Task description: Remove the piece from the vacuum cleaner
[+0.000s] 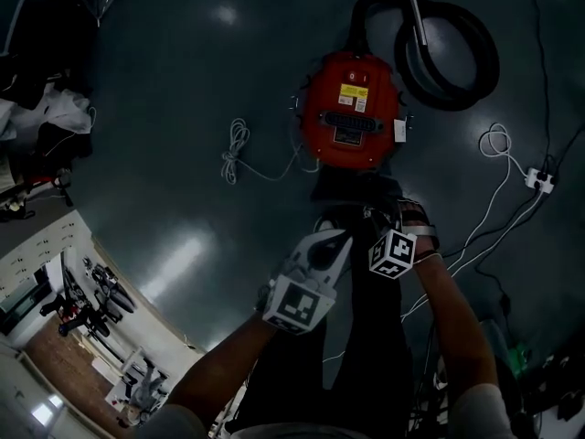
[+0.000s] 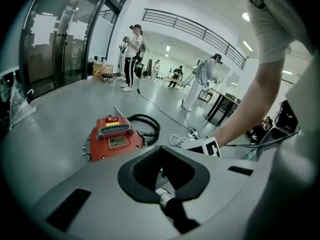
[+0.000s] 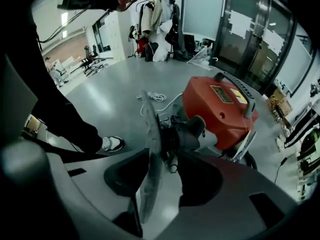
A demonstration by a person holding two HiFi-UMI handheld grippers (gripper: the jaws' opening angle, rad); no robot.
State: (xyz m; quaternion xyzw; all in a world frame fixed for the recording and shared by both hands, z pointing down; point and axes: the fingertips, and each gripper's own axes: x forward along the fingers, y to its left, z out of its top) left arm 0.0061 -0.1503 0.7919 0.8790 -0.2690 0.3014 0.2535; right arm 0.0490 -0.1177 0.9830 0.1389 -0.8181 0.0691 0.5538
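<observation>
Right gripper view: right tongs [image 3: 167, 170] clamp the gray-plated black piece [image 3: 181, 134], apart from the red vacuum cleaner [image 3: 220, 111] on the floor; left tongs [image 2: 162, 173] gape empty, so I'd squeeze firmly and lift steadily away.

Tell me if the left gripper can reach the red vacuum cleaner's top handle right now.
Probably yes, once lowered. In the left gripper view the vacuum cleaner sits straight ahead of the left gripper, with bare floor between them. Its handle faces up, uncovered. The hose lies behind it.
</observation>
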